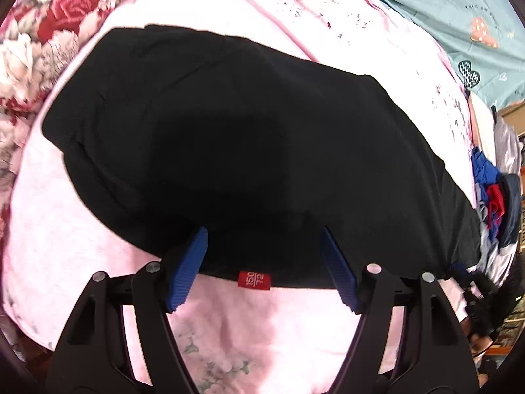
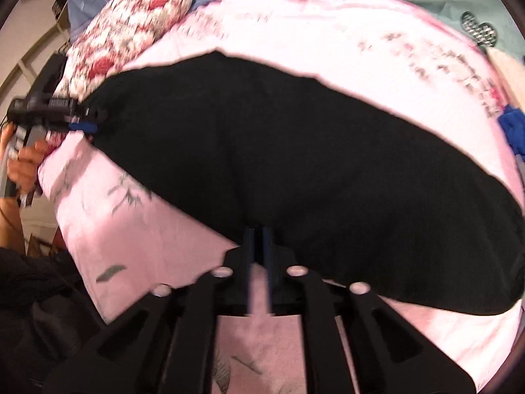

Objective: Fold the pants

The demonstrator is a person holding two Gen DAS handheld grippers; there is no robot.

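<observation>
Black pants (image 1: 246, 138) lie spread across a pink bedsheet (image 1: 65, 229), with a red size tag (image 1: 254, 280) at their near edge. My left gripper (image 1: 262, 239) is open, its blue fingertips (image 1: 193, 262) at the near edge of the pants on either side of the tag. In the right wrist view the pants (image 2: 311, 170) stretch from left to right. My right gripper (image 2: 259, 239) is shut on the near edge of the pants. The left gripper (image 2: 82, 126) shows at the far left end of the pants, held by a hand.
A red and white floral pillow (image 1: 39, 42) lies at the left, seen also in the right wrist view (image 2: 131, 29). A teal blanket (image 1: 459, 16) is at the back right. A pile of blue, red and white clothes (image 1: 495, 203) sits at the right edge of the bed.
</observation>
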